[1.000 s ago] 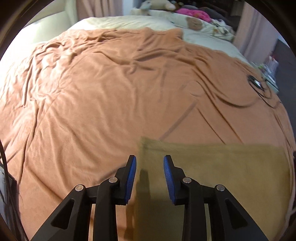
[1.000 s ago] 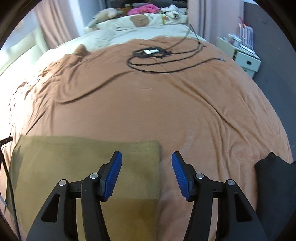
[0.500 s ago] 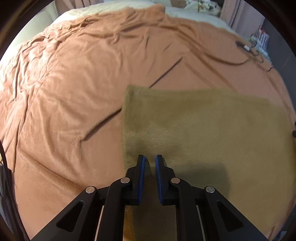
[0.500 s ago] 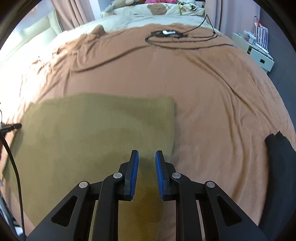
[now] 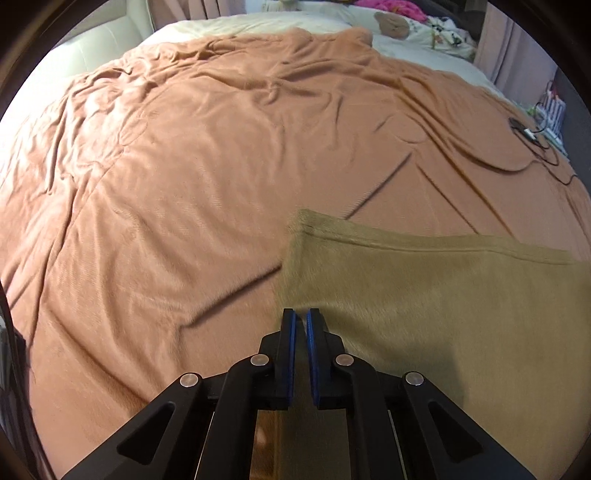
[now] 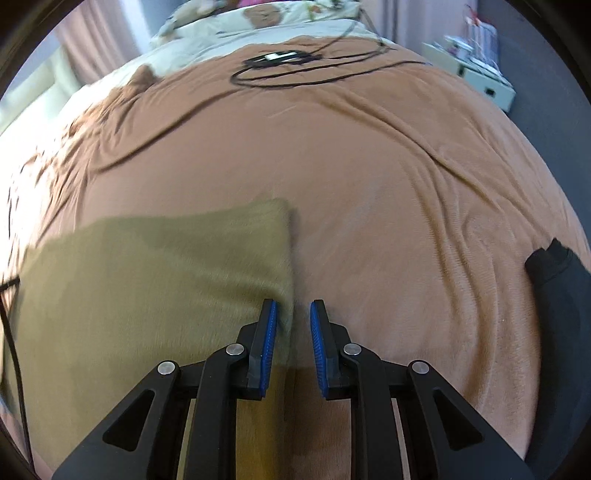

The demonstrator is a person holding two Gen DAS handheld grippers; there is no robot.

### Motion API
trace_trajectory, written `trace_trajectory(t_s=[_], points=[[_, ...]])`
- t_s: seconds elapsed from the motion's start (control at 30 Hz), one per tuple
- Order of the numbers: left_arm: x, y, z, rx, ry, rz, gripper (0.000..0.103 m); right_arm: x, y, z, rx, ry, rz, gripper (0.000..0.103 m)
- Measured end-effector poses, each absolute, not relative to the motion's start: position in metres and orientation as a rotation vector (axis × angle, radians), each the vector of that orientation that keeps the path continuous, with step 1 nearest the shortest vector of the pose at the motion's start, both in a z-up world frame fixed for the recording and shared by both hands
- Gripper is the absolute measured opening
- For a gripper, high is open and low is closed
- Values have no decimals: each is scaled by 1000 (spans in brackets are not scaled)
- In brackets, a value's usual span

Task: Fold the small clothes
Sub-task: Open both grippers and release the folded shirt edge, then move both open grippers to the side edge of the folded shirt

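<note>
An olive-tan cloth (image 5: 436,295) lies on the brown blanket of a bed. In the left wrist view my left gripper (image 5: 300,317) is shut on the cloth's near left edge, and the fabric rises to the blue pads. In the right wrist view the same cloth (image 6: 155,280) fills the lower left. My right gripper (image 6: 292,314) stands at the cloth's right edge with its jaws a small way apart; the cloth edge lies between them, by the left pad.
The brown blanket (image 5: 221,155) covers the bed. A black cable loop with a small device (image 6: 284,59) lies far on the bed. A dark garment (image 6: 561,310) lies at the right. Pillows and soft toys (image 5: 391,22) sit at the head. A white shelf unit (image 6: 484,77) stands beyond the bed.
Both grippers came down from open onto the cloth's near corners and closed. The left now lifts its edge; the right jaws have parted slightly and both views have tilted up.
</note>
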State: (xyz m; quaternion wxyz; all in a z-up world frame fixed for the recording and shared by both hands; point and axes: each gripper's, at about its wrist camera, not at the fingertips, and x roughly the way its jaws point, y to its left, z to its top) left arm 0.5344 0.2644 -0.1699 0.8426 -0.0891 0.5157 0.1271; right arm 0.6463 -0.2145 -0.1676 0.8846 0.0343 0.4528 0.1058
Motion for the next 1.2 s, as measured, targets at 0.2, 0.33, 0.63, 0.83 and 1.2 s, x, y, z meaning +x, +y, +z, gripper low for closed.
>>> trace_trajectory(t_s=[0.2,0.33,0.63,0.83,1.2], points=[[527,263,-156,-209,1082,264,9,643,-225,-155,126,950,220,16],[509,263,-148,-240,1091,240,17,627,-233,-150,159,970,257,16],[462,256,-127,-284,1066,208,54,580,-248,-128,152,959,302,55],[428,250,-123,-318,1065,202,54,541,-258,-126,151,968,313,55],[353,236,-137,-350,1096,194,54,467,-272,-149,144,985,303,55]])
